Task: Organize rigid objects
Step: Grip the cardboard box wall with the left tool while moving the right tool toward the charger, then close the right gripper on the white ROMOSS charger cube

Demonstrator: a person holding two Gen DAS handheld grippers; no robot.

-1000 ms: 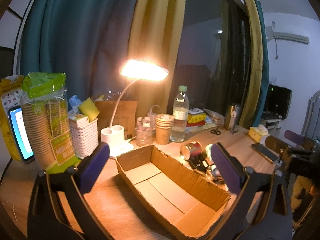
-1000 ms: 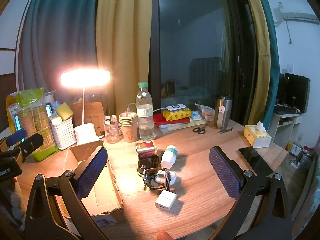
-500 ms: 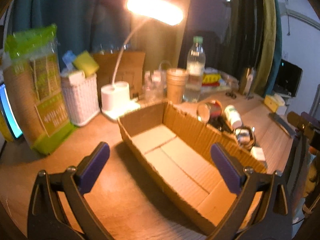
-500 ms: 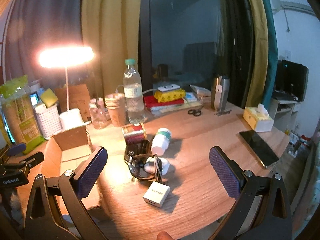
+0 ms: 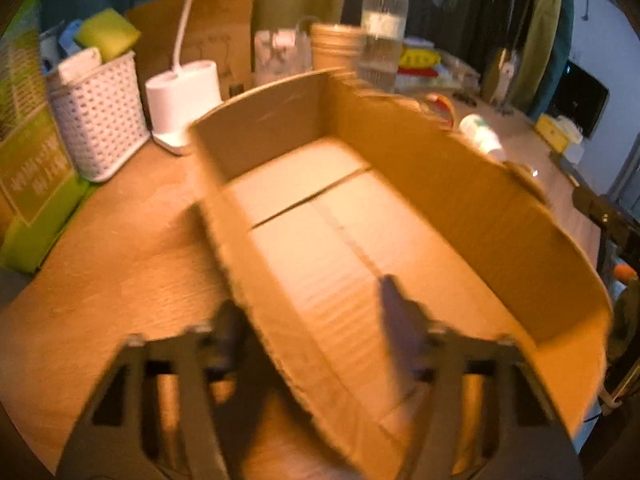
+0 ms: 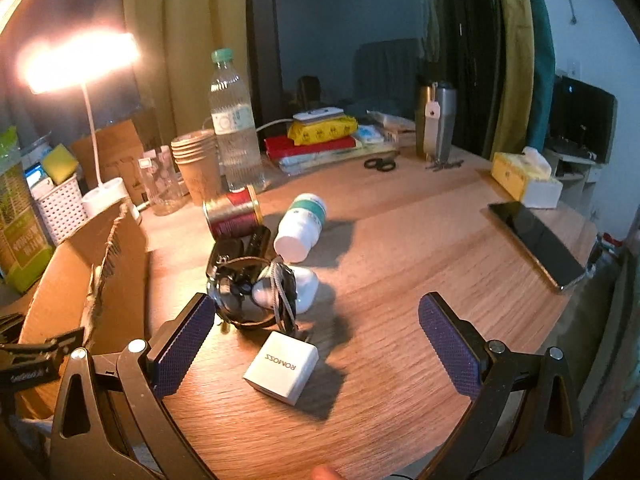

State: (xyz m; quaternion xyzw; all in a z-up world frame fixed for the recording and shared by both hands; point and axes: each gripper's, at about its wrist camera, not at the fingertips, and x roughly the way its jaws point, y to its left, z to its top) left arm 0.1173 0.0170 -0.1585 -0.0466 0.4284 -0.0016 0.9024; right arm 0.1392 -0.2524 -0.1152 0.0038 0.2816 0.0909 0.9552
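An open cardboard box lies on the wooden desk; it also shows in the right wrist view. My left gripper straddles the box's near left wall, one finger outside and one inside, its jaws partly closed and blurred. My right gripper is open and empty above a white charger block. Beyond it lie sunglasses, a white earbud case, a white pill bottle, a black key fob and a red tin can.
A lit desk lamp, a white basket, a green pack of paper cups, stacked paper cups, a water bottle, scissors, a tissue box and a phone stand around.
My left gripper dropped forward onto the box's left wall and narrowed its jaws. My right gripper moved lower and closer to the charger and the pile of objects.
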